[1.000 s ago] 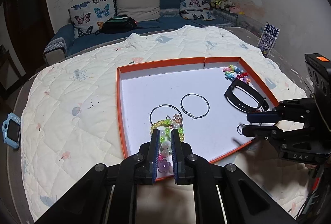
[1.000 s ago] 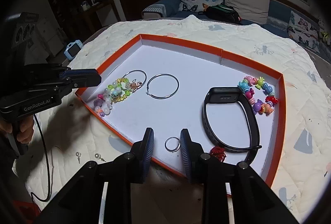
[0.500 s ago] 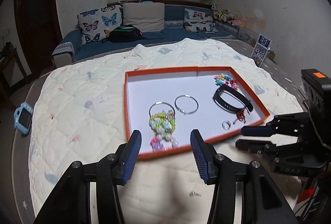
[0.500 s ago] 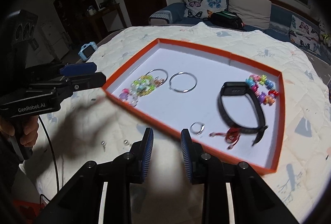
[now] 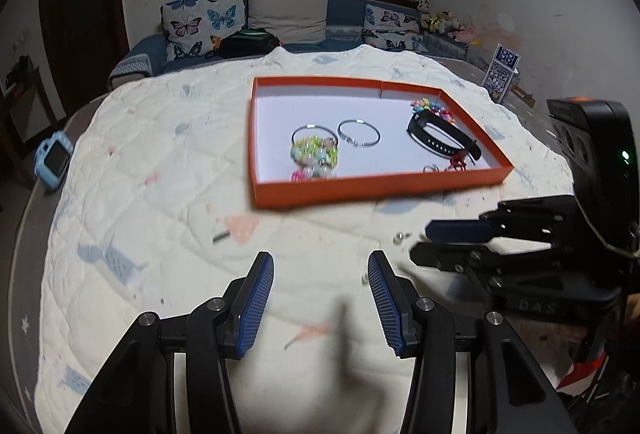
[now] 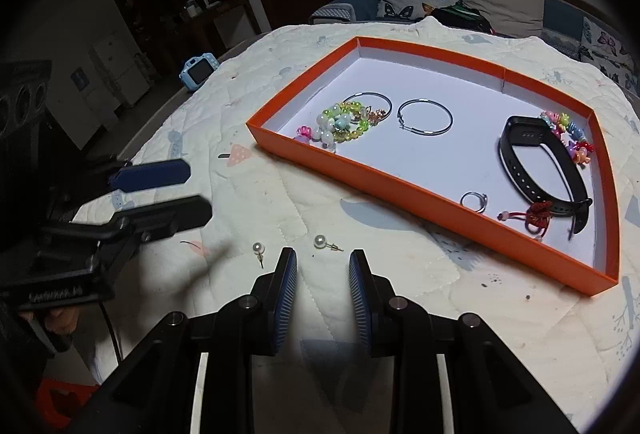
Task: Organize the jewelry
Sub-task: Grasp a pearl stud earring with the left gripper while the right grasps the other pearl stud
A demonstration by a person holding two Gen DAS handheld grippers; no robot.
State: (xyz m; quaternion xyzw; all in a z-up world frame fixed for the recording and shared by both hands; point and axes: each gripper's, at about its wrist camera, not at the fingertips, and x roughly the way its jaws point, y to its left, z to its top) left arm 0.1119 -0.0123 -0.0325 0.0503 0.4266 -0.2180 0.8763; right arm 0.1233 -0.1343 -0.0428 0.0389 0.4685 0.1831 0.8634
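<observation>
An orange tray sits on a quilted cover spread over a round worktop, holding the sorted jewelry. At the tray's 9 o'clock side in the right wrist view lies a beaded bracelet tangled over one hoop earring, with a second hoop earring just beside it. Toward 3 o'clock lies one black fitness band, one multicoloured charm bracelet touching its far end, one small silver ring and one red knotted cord charm against the near wall.

Two pearl stud earrings lie outside the tray on the quilt: one just ahead of the right gripper, between its fingers' line, the other to the 10 o'clock of that gripper. A small dark pin-like piece lies on the quilt near the tray's left corner; what it is cannot be told.

The right gripper's fingers are parted, gripping nothing. The left gripper hovers over bare quilt, its fingers spread wide and empty; the tray's near wall stands between both grippers and the jewelry inside.

At the worktop's 9 o'clock edge rests a blue toy camera. A sofa with butterfly cushions runs behind, a black bag on it.
</observation>
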